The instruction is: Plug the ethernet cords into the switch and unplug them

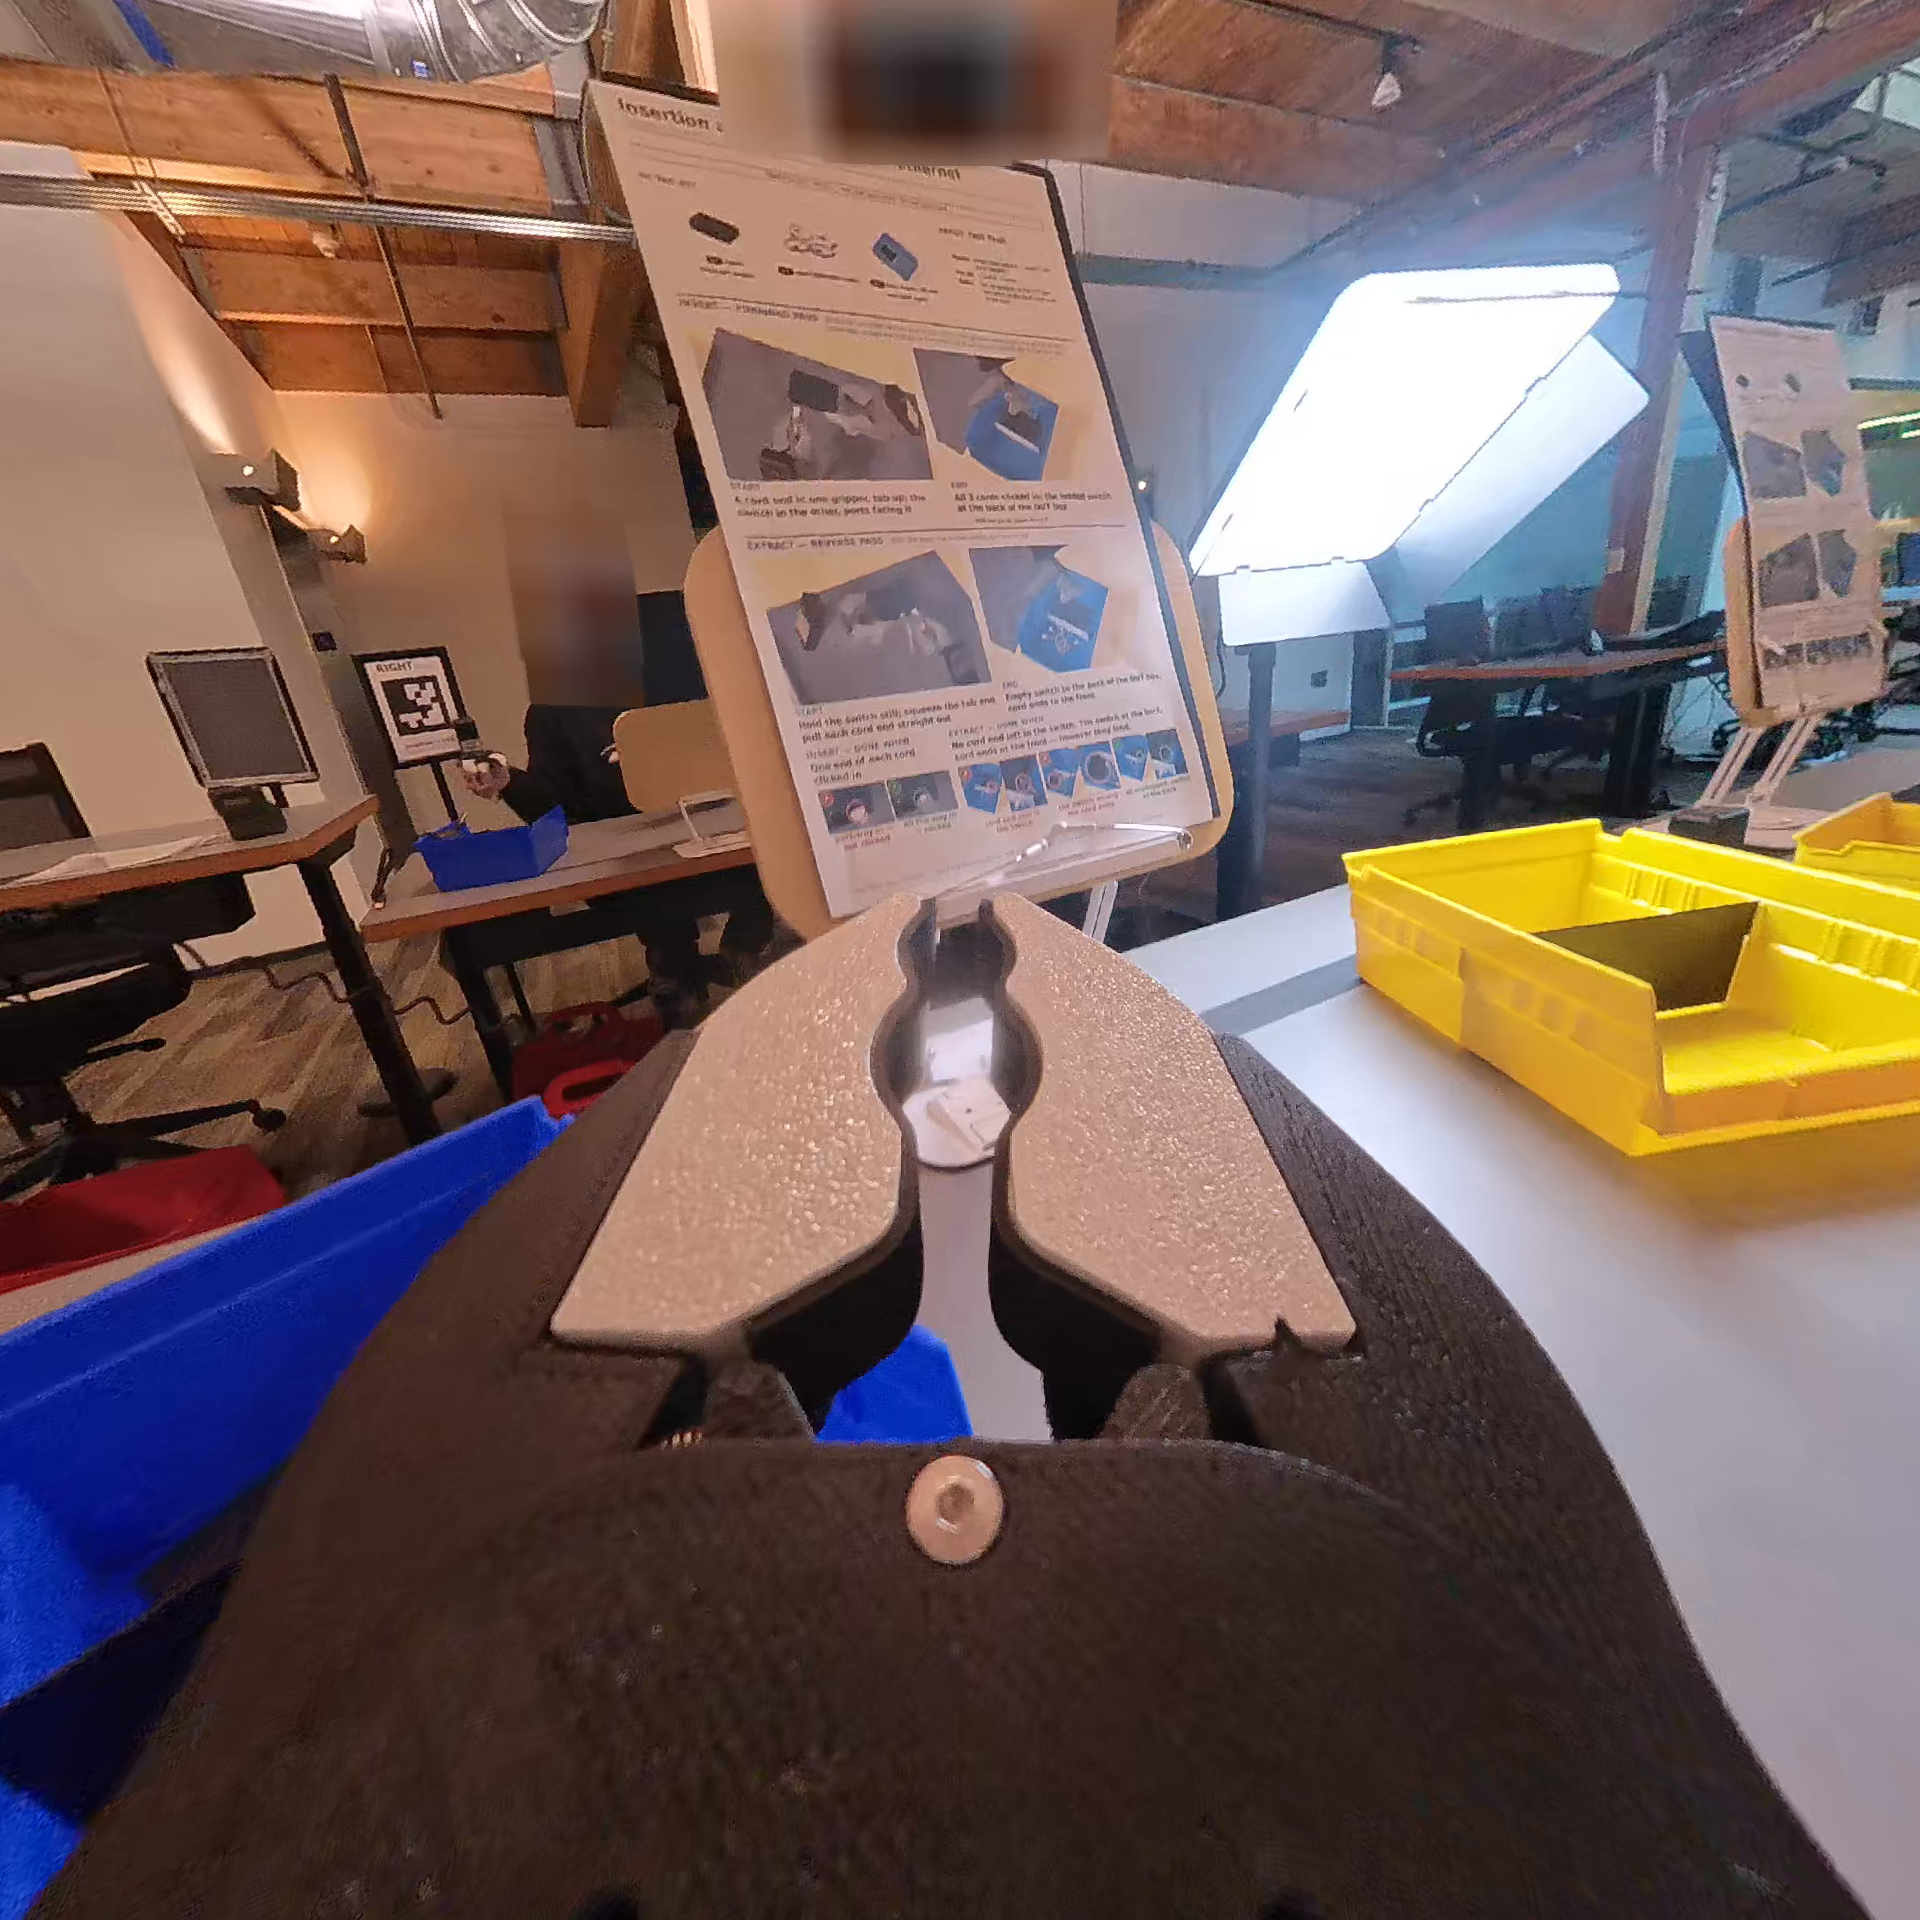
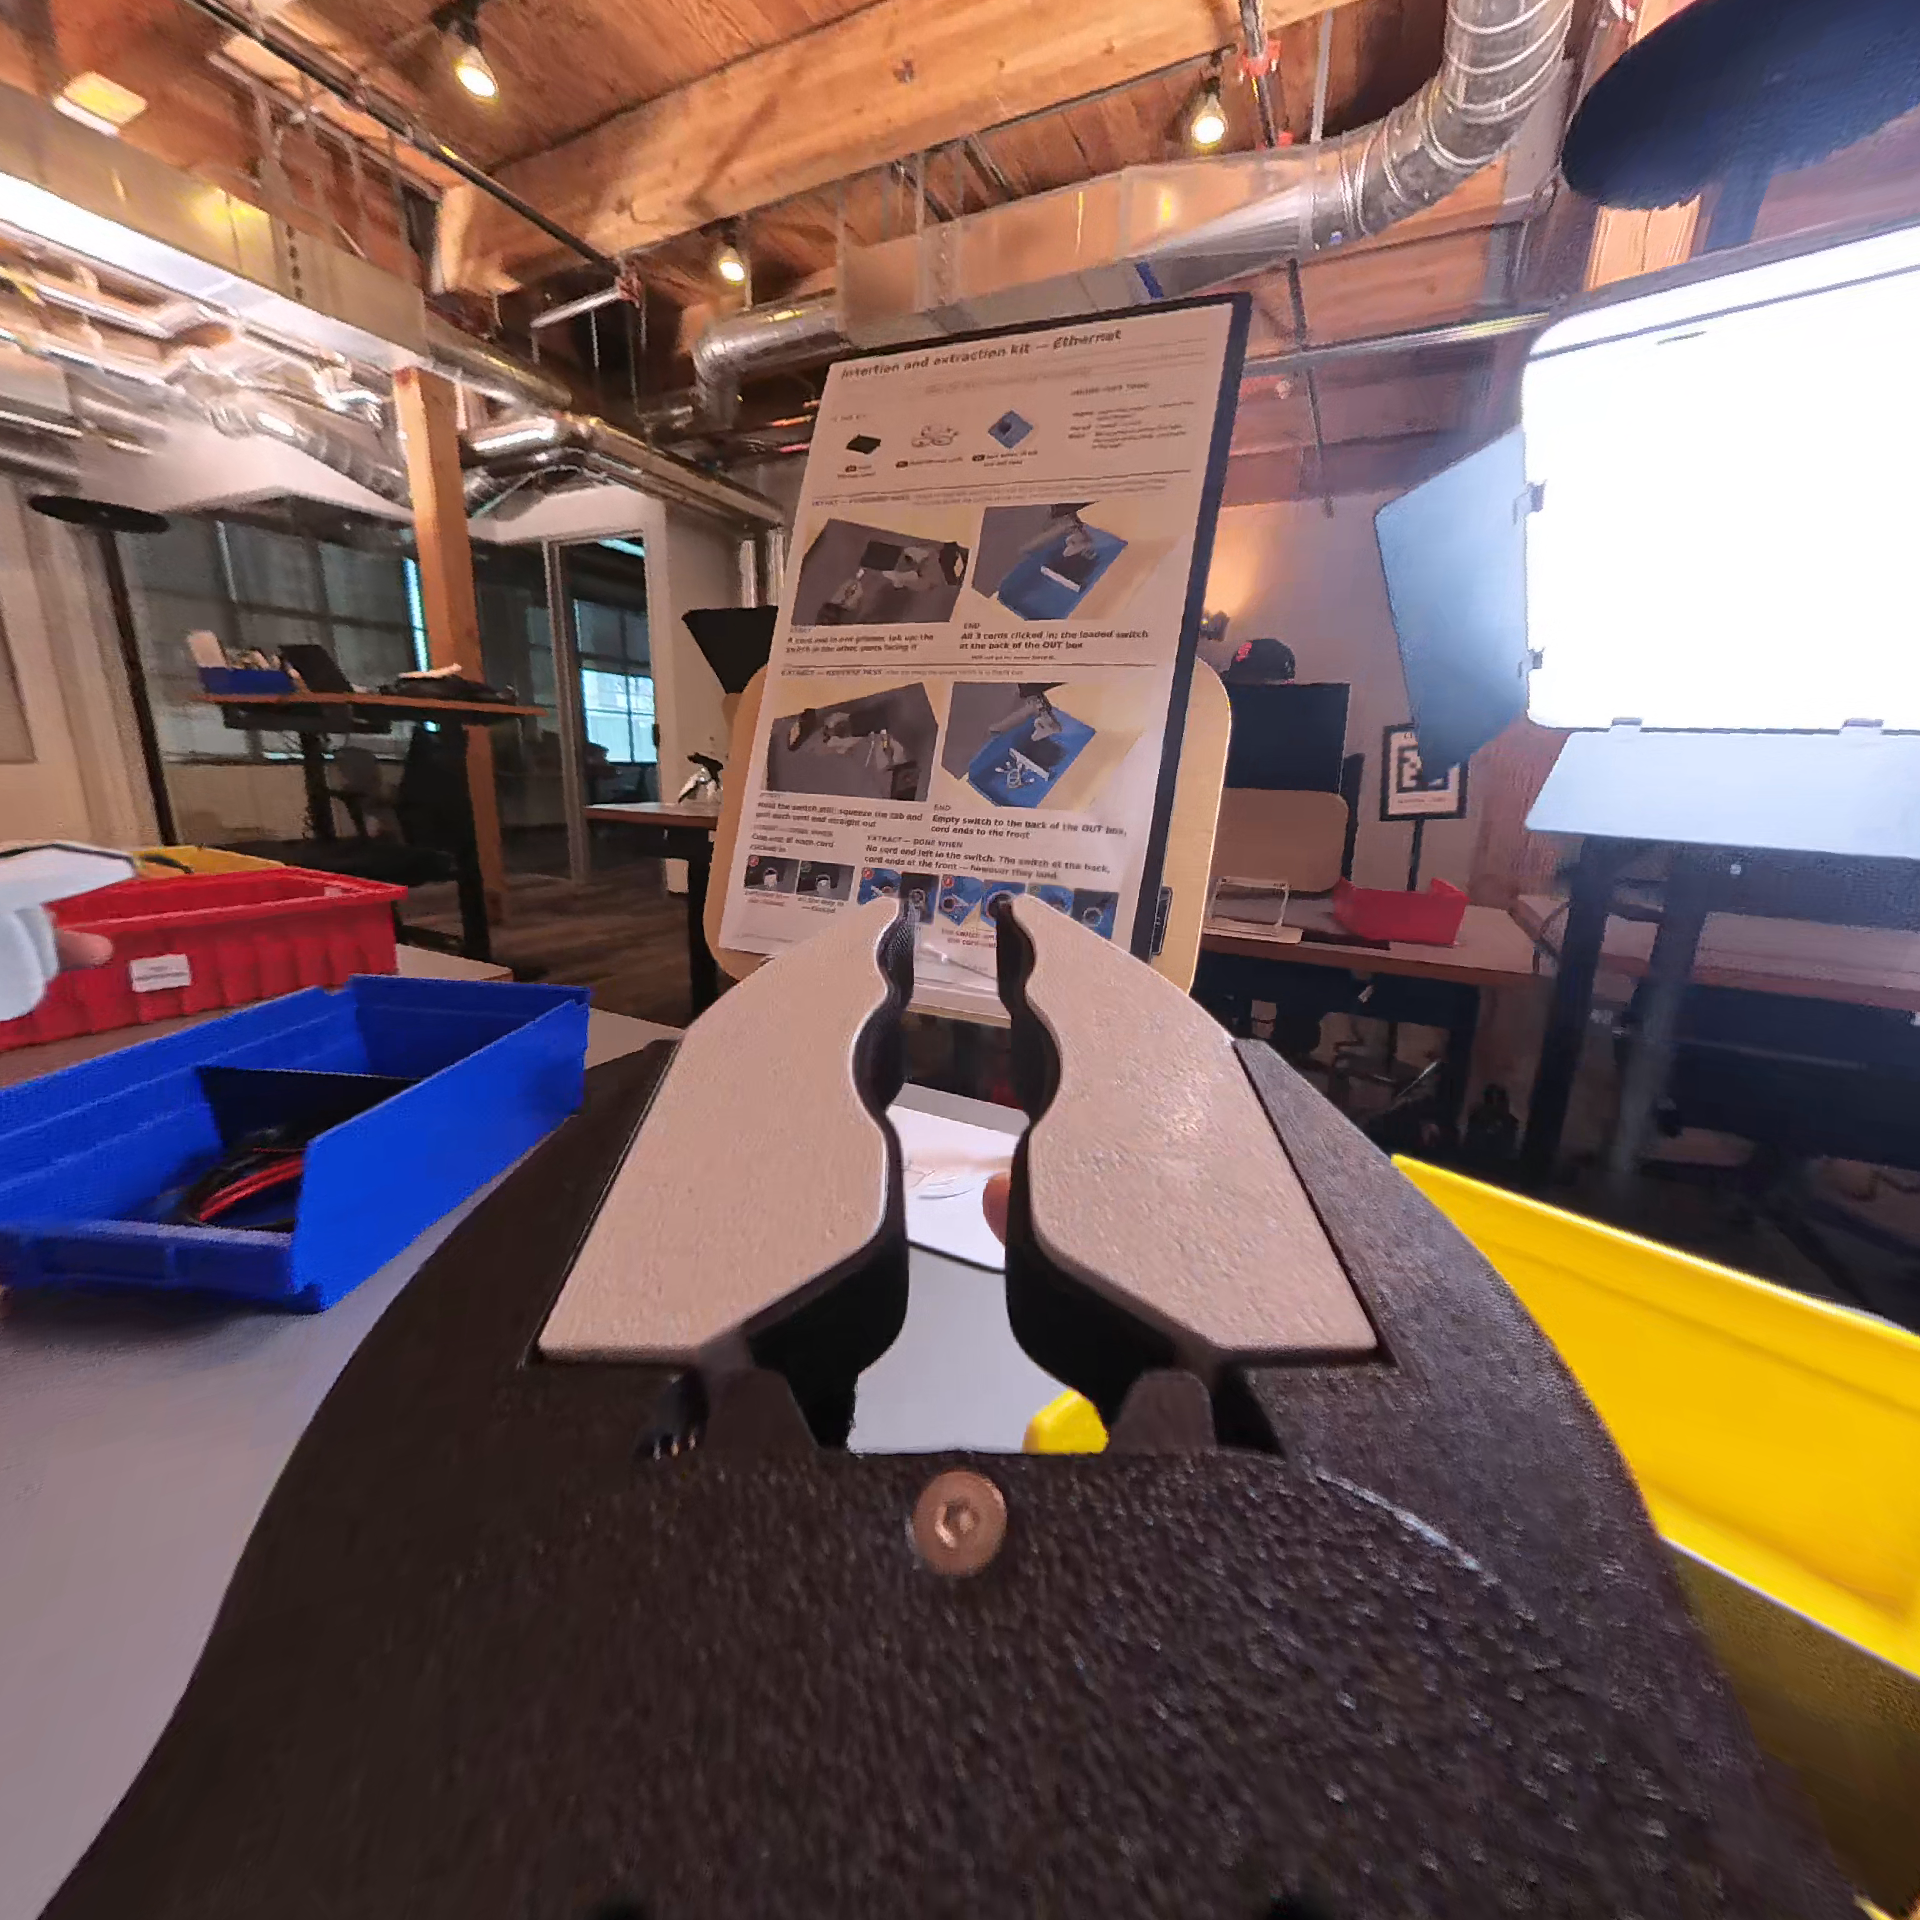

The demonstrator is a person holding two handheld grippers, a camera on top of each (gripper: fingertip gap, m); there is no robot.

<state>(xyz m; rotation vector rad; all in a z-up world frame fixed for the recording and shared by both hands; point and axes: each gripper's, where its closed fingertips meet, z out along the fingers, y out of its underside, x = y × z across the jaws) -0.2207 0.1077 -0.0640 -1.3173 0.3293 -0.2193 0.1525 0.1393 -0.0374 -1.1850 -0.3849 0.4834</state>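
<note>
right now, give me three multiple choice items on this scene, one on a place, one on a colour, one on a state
1. Where does the blue bin sit in the right wrist view?
A. left of the right gripper
B. right of it
C. behind the instruction sheet

2. What colour is the bin to the right of the left gripper?
A. red
B. yellow
C. green

3. What do the two grippers hold?
A. a cord each
B. the switch
C. nothing

Answers: 1 A, the bin lies on the grey table at the left edge. 2 B, its walls are bright yellow. 3 C, both gaps between the fingers are narrow and empty.
</note>
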